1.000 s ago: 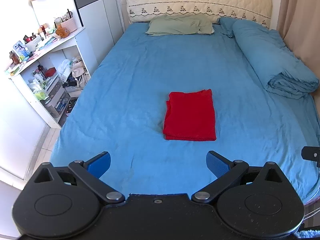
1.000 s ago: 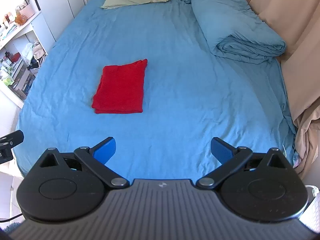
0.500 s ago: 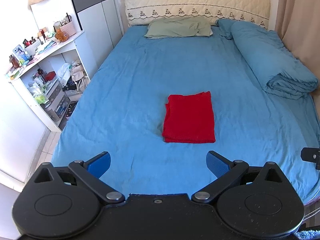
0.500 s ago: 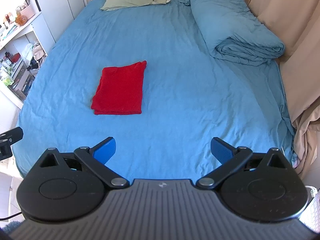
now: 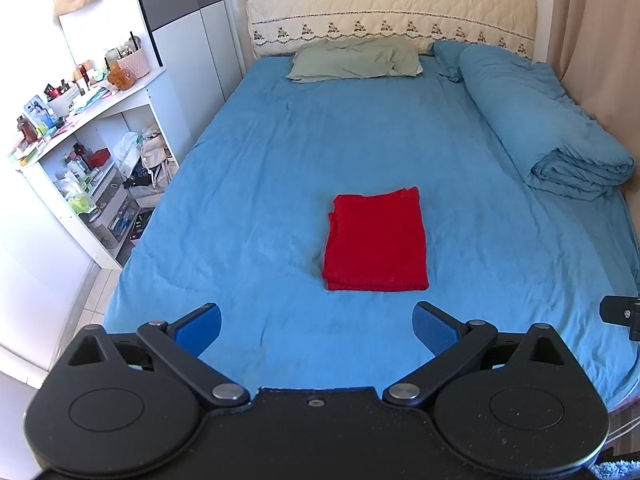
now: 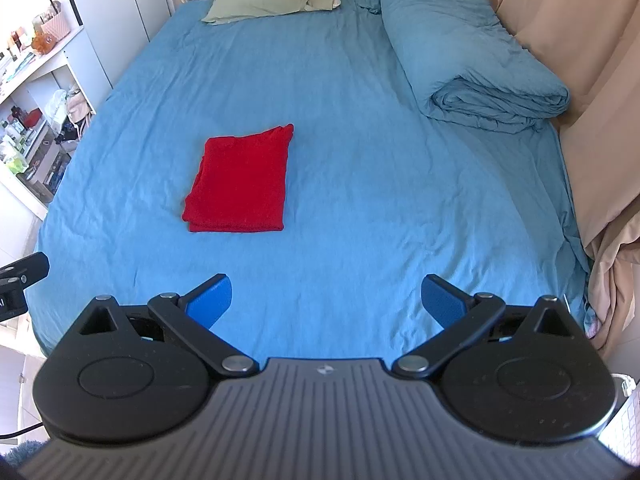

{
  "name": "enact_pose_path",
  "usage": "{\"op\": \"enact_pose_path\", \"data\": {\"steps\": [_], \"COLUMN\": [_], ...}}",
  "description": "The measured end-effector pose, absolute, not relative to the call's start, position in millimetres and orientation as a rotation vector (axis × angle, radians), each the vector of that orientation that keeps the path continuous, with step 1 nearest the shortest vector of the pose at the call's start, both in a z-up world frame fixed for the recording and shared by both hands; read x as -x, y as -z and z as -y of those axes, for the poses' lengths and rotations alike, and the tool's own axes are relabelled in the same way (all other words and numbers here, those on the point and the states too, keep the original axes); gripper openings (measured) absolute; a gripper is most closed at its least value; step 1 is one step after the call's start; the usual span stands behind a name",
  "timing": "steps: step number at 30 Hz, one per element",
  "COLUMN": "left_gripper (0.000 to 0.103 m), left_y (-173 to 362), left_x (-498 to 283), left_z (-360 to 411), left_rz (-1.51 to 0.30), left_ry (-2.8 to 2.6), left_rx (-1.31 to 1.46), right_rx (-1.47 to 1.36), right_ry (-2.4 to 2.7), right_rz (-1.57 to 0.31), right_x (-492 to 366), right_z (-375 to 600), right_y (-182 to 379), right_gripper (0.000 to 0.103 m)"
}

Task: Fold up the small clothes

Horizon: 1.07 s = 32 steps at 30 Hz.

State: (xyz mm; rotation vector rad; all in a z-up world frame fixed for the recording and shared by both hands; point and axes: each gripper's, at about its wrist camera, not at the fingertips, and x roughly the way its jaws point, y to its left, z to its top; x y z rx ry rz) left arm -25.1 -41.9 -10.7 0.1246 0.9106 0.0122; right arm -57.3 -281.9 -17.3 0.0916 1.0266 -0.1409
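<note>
A red garment [image 5: 376, 240] lies folded into a neat rectangle on the blue bed sheet [image 5: 280, 152]. It also shows in the right wrist view [image 6: 240, 182], left of centre. My left gripper [image 5: 316, 328] is open and empty, held above the foot of the bed, short of the garment. My right gripper [image 6: 326, 300] is open and empty, also near the foot of the bed, to the right of the garment.
A rolled blue duvet [image 5: 548, 136] lies along the bed's right side. A green pillow [image 5: 356, 58] rests by the headboard. A cluttered white shelf unit [image 5: 80, 152] stands left of the bed. Beige curtains [image 6: 568, 60] hang on the right.
Both grippers have drawn back and up slightly from the bed; the folded garment lies as before. The jaws stay open.
</note>
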Motion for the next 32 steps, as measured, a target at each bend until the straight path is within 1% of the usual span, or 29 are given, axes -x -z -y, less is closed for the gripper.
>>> {"op": "enact_pose_path", "data": {"steps": [32], "left_gripper": [0.103], "left_y": [5], "left_x": [15], "left_z": [41], "left_rz": [-0.869], "left_ry": [-0.006], "left_rx": [-0.121], "right_rx": [-0.089], "right_ry": [0.139], "right_rz": [-1.014], "right_x": [48], "right_z": [283], "right_y": [14], "right_gripper": [0.103]}}
